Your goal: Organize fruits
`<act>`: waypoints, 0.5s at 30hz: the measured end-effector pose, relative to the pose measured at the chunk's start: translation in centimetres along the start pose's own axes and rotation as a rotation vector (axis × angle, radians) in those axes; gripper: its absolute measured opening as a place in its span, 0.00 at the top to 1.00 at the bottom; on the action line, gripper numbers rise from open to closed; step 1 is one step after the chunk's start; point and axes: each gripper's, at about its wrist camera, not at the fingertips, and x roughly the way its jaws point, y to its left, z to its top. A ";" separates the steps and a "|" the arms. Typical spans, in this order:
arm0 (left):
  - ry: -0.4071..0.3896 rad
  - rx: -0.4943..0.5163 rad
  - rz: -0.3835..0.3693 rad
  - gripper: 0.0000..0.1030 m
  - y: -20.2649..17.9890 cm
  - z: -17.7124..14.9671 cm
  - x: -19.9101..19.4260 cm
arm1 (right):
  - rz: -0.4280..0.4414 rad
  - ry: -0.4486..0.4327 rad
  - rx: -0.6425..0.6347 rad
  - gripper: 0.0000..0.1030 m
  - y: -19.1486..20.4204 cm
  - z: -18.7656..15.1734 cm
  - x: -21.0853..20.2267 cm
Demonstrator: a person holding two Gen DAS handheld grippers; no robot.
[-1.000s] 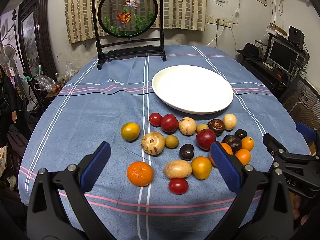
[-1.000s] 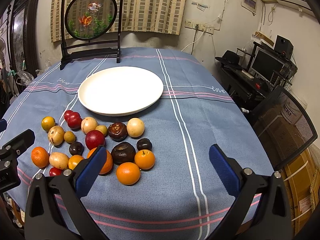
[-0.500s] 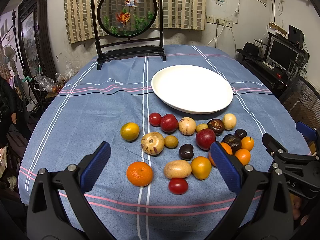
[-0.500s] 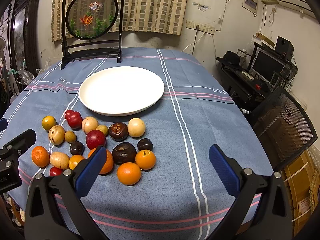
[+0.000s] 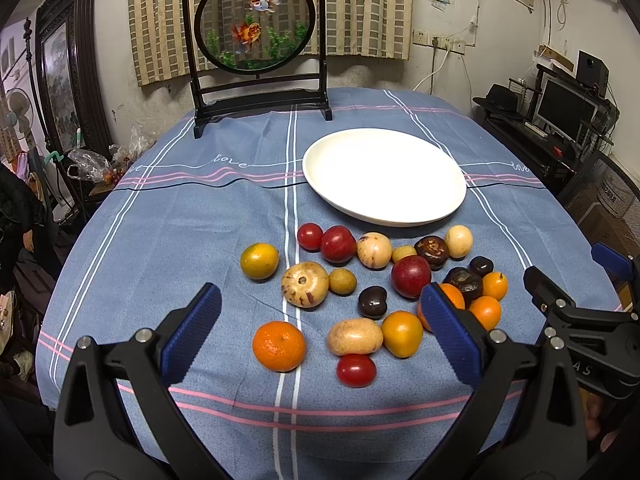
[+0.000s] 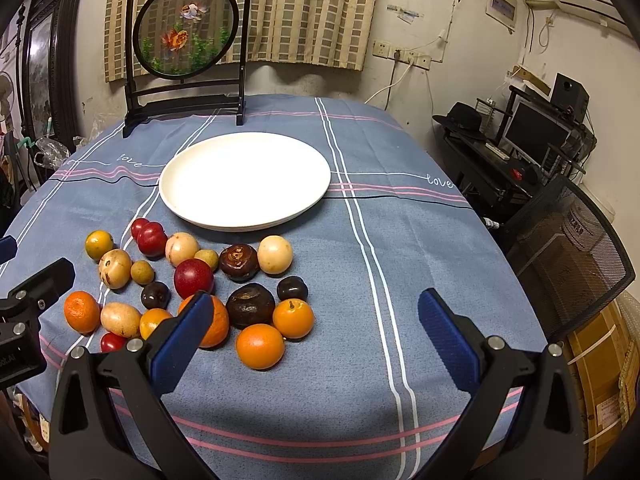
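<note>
- Left wrist view: my left gripper (image 5: 320,328) gapes wide, holding nothing; the fruits (image 5: 372,284), red, orange, yellow, tan and dark purple, lie clustered just before the white plate (image 5: 384,176).
- Right wrist view: my right gripper (image 6: 316,336) is released too; the fruits (image 6: 192,284) sit before the plate (image 6: 244,178), leftward.

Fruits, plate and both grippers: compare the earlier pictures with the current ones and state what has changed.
Nothing visibly changed: the left gripper and right gripper hang open and empty above the table, the fruits lie untouched, and the plate holds nothing.
</note>
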 end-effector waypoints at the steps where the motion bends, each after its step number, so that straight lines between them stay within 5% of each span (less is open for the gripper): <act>1: 0.000 0.000 0.000 0.02 0.0 0.0 0.0 | 0.000 0.000 0.000 0.01 0.0 0.0 0.0; 15: 0.007 -0.001 -0.003 0.02 -0.2 -0.4 0.1 | 0.002 0.002 -0.007 0.01 0.5 -0.2 0.0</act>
